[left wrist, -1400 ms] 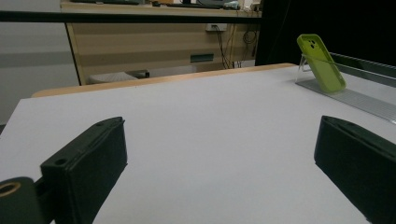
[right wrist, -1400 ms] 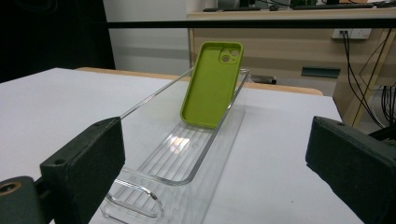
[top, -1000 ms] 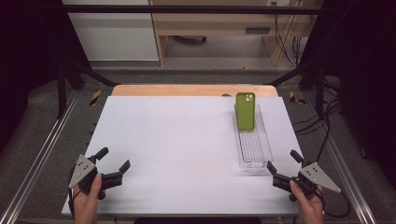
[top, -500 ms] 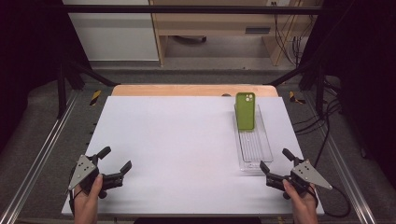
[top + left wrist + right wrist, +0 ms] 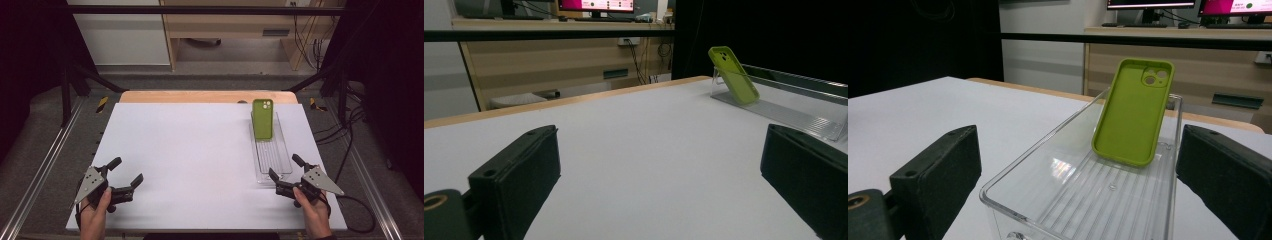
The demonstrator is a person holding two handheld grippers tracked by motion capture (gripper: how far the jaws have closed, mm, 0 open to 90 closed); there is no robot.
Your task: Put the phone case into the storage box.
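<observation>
A wide white matte table top with a strip of pale wood along its far edge stands in a dark-walled workroom; behind it there is a wooden desk with monitors.

On the right side of the table lies a long, clear plastic tray with a ribbed floor. A lime-green soft-looking phone case with a camera cut-out stands in the tray's far end, tilted back against the end wall, with its hollow inner side toward the person.

The left gripper rests near the front left corner, jaws wide apart and holding nothing. The right gripper is just in front of the tray's near end, jaws also apart and empty.

The case is probably very light and somewhat flexible, with a matte, grippy surface, so it should not slip. Its thin side walls may bend under pressure; I would take it across the two long edges near the middle, gently. The tray looks stiff, smooth and light, so it may slide if it is pushed.
</observation>
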